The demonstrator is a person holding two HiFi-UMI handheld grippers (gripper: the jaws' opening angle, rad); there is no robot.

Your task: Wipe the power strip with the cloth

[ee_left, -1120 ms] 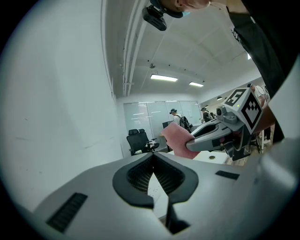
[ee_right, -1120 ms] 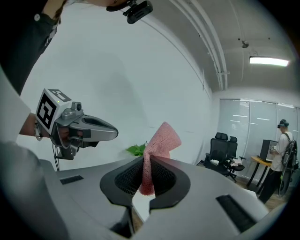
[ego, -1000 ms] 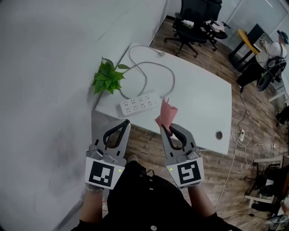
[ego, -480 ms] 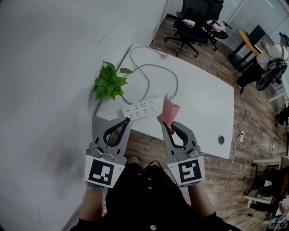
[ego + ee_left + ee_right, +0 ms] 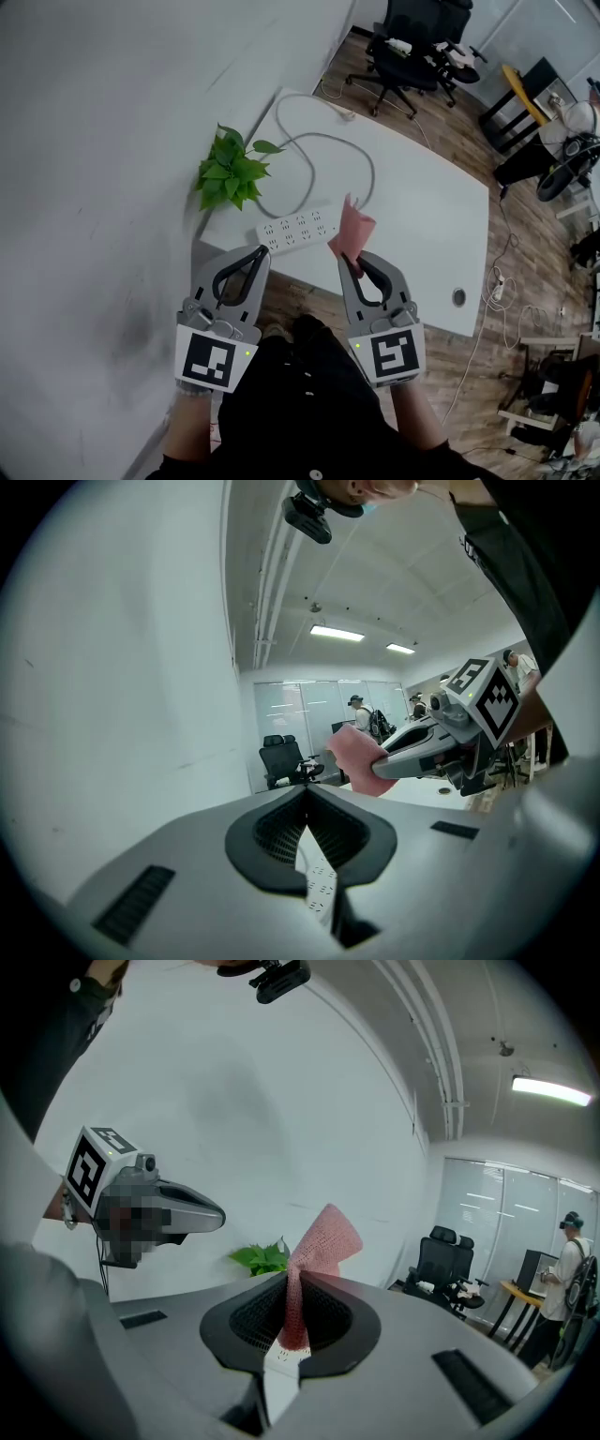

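- White tabletop [image 5: 427, 220] fills mid-frame; the power strip [image 5: 296, 231] lies near its lower-left edge, beside a plant [image 5: 232, 174].
- Right gripper [image 5: 349, 262] pinches the pink cloth [image 5: 353, 230], just right of the strip.
- Left gripper [image 5: 260, 253], lower left, jaws together, empty.

From the head we look steeply down from well above the desk [image 5: 427, 211]. Our gripper cameras sit close behind their own jaws, facing across the room. Both catch the office chairs [image 5: 281, 757]. The left view shows the right gripper [image 5: 375, 763], the right view the left gripper [image 5: 217, 1213].
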